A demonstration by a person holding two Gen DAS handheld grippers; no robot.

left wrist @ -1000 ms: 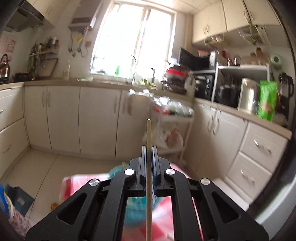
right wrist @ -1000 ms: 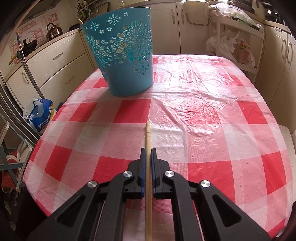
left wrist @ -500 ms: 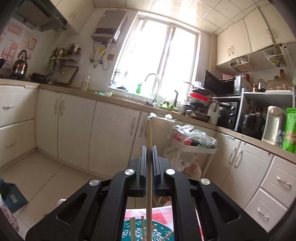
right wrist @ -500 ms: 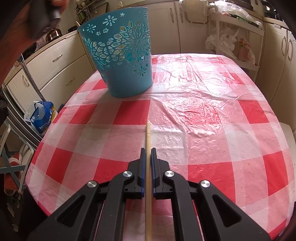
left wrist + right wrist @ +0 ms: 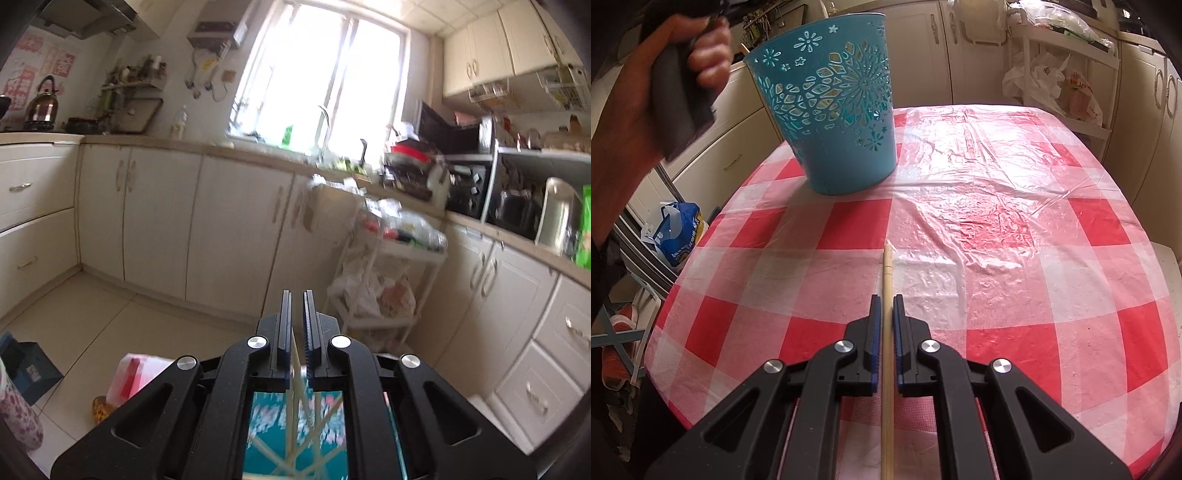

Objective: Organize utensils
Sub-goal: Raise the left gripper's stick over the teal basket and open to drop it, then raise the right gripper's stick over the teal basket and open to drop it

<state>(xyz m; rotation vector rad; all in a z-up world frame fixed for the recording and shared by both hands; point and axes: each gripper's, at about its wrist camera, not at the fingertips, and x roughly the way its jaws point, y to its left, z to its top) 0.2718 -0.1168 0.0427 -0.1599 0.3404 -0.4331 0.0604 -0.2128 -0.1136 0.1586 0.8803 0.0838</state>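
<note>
The chopstick (image 5: 887, 332) lies between the fingers of the right gripper (image 5: 886, 306). Its tip pokes out over the red and white cloth on the bench (image 5: 1015, 229). These fingers are opening now, and a thin gap shows on each side of the stick, so the pads do not squeeze it.

The blue basket (image 5: 831, 110) stands at the far end of the bench, well apart from this stick. The left gripper (image 5: 296, 306) is over the basket. Its fingers are opening too, and a chopstick (image 5: 295, 360) slips down between them to join the other sticks (image 5: 295, 435) inside.

To do this well, I think the left fingers should open all the way, so the stick drops clean. The right fingers should close snug again before the stick is lifted, or it may roll off.
</note>
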